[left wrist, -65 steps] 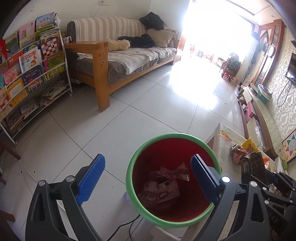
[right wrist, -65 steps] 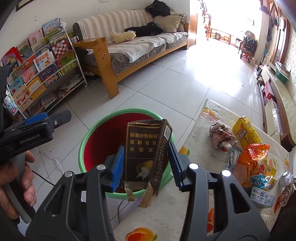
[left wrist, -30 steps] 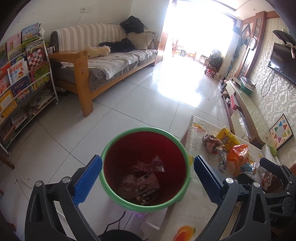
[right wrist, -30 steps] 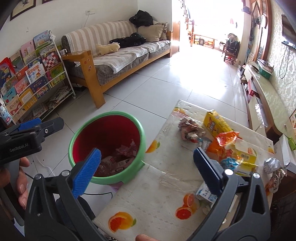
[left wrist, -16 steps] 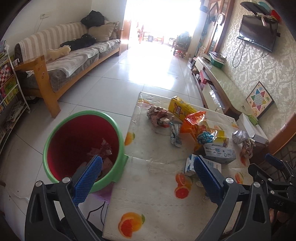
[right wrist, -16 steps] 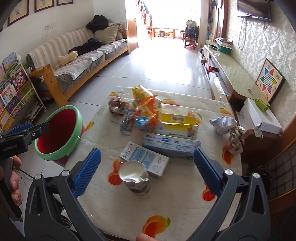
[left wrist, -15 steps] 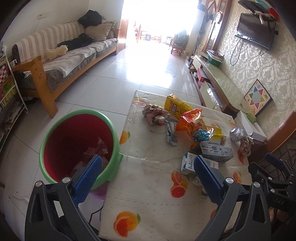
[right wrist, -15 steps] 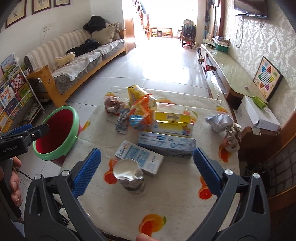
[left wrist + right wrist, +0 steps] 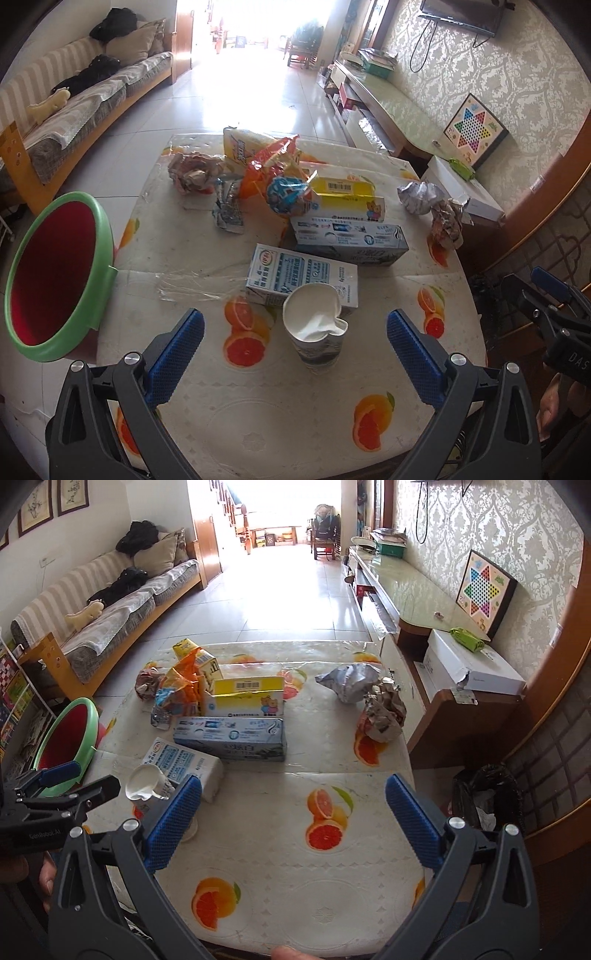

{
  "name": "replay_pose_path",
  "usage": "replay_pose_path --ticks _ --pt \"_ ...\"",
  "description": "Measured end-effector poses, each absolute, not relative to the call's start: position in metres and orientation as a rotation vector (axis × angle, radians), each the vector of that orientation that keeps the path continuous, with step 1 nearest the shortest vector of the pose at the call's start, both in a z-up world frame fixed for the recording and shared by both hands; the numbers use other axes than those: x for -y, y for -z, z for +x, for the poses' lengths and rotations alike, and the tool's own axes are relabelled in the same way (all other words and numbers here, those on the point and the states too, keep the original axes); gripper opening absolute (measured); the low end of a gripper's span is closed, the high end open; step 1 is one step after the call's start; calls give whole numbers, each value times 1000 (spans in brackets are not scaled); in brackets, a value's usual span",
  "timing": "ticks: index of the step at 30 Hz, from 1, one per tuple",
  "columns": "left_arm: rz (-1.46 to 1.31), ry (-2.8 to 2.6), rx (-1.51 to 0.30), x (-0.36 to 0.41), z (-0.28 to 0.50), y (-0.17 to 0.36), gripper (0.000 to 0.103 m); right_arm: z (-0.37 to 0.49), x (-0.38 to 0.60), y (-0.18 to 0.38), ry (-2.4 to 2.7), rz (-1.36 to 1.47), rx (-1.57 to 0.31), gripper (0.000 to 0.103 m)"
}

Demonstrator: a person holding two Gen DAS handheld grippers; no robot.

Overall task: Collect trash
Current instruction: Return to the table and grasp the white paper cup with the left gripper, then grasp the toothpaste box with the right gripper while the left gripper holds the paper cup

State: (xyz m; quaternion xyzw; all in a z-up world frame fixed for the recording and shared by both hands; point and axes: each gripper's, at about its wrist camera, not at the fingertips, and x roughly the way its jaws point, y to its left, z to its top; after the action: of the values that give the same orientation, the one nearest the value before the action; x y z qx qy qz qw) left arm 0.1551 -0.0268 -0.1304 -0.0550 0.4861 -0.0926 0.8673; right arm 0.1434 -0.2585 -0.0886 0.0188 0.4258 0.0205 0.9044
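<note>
1. white paper cup (image 9: 314, 334), crumpled at the rim, stands upright on the near part of the surface (image 9: 258, 424), touching or just in front of a blue-and-white carton (image 9: 301, 275) that lies flat.
2. left gripper (image 9: 295, 350) hangs just short of the cup with its jaws spread wide and nothing between them; the cup sits roughly on the line between the two blue pads.
3. right gripper (image 9: 291, 818) hovers over a bare stretch of the orange-print cloth, jaws also spread wide and holding nothing; the cup (image 9: 146, 784) lies off its left pad.
4. further out lie a long toothpaste box (image 9: 351, 240), a yellow box (image 9: 347, 195) behind it, an orange wrapper (image 9: 266, 162), a yellow carton (image 9: 243, 144), crumpled paper (image 9: 192, 173) to the left, and foil balls (image 9: 421, 195) to the right.
5. red bin with a green rim (image 9: 99, 236) stands at the left edge of the surface, its mouth open toward the left gripper.
6. judged step: both grippers are empty and a new pick is being lined up, most likely the cup with the left one.
7. the next move calls for easing forward until the pads flank the cup wall, then closing gently, since the thin paper will likely buckle, and carrying it left over the green rim.
</note>
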Motion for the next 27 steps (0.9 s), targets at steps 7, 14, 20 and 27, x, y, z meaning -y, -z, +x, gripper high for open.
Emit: replay_pose_path --ticks 7,14,20,27 --pt "-102 175 -1094 54 163 166 95 152 274 100 -37 47 -906 98" --pt "-114 114 -1125 56 178 187 95 171 266 112 -84 15 -919 98" --pt "-108 94 -1134 51 183 196 87 201 248 133 -151 -97 -951 98" --pt "-123 111 -1168 42 191 203 55 232 224 154 -252 -231 -963 98"
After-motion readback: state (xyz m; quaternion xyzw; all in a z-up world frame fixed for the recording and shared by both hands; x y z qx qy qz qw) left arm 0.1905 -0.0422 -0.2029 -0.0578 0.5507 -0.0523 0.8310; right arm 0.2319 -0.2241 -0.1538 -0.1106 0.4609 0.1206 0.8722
